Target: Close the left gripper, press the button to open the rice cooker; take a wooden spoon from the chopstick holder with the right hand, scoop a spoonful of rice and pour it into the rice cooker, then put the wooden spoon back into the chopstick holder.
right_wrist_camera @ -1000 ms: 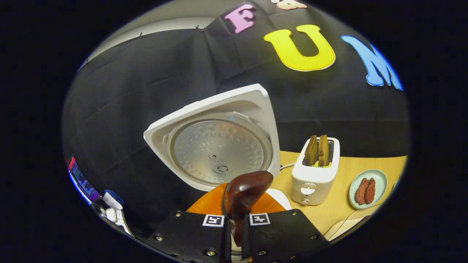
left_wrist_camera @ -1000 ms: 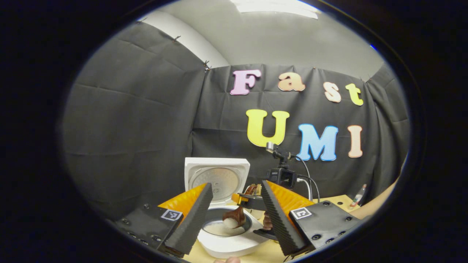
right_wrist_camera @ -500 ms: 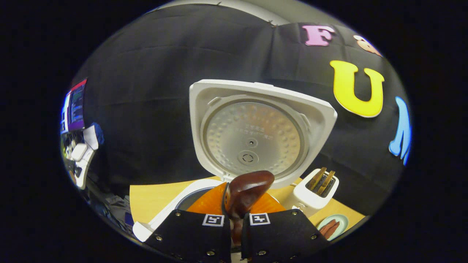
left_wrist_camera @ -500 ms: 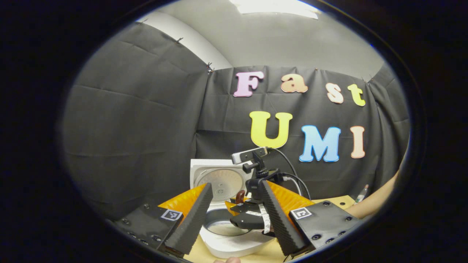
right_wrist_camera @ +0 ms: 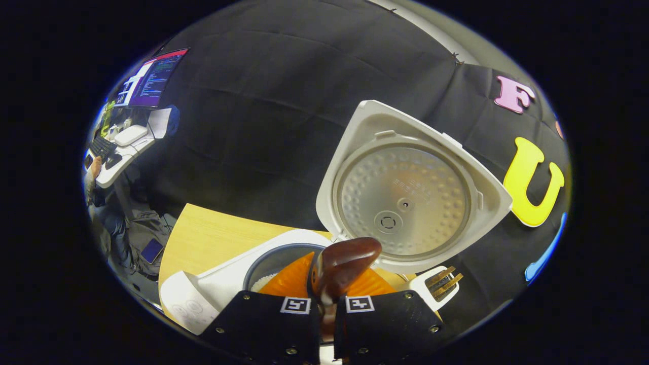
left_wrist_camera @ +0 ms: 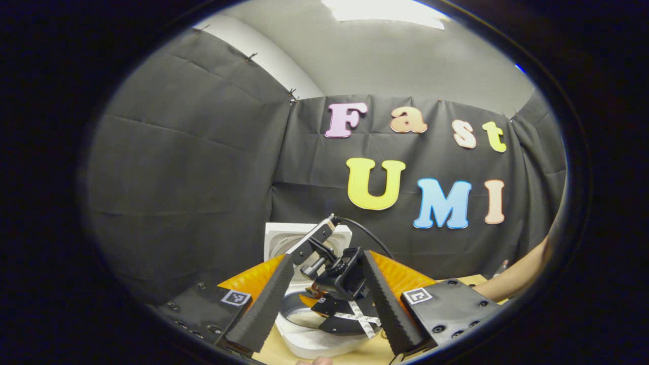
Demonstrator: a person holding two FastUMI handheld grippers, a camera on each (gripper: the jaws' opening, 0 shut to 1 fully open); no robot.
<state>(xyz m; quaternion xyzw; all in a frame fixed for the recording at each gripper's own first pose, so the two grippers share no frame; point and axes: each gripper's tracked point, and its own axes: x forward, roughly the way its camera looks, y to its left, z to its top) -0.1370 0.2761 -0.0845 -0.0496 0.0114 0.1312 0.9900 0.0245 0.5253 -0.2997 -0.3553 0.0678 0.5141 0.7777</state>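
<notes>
The wooden spoon (right_wrist_camera: 340, 265) is sitting clamped between the two fingers of the right gripper (right_wrist_camera: 327, 309), which are pressing on its handle from both sides in the right gripper view. The spoon's dark rounded bowl is projecting up past the fingertips, directly in front of the rice cooker (right_wrist_camera: 223, 276).

The rice cooker is standing open on the wooden table (right_wrist_camera: 213, 238). Its lid (right_wrist_camera: 405, 190) is standing raised behind the pot, with the dimpled metal inner plate facing the camera. Some white rice (right_wrist_camera: 259, 282) is showing at the near edge of the dark inner pot, beside the gripper.

In the left gripper view, the left gripper (left_wrist_camera: 324, 299) is holding its fingers spread apart, with nothing between them. Between those fingers, farther off, the right gripper (left_wrist_camera: 340, 294) is tilting over the rice cooker (left_wrist_camera: 317, 339), and the cooker lid (left_wrist_camera: 284, 238) is rising behind it. A person's forearm (left_wrist_camera: 512, 279) is reaching in from the right edge of that view.

To the right of the cooker in the right gripper view, a white toaster (right_wrist_camera: 436, 289) is holding two slices of toast. At the far left of that view, a monitor (right_wrist_camera: 151, 78) and a keyboard (right_wrist_camera: 101, 147) are sitting on a separate desk.
</notes>
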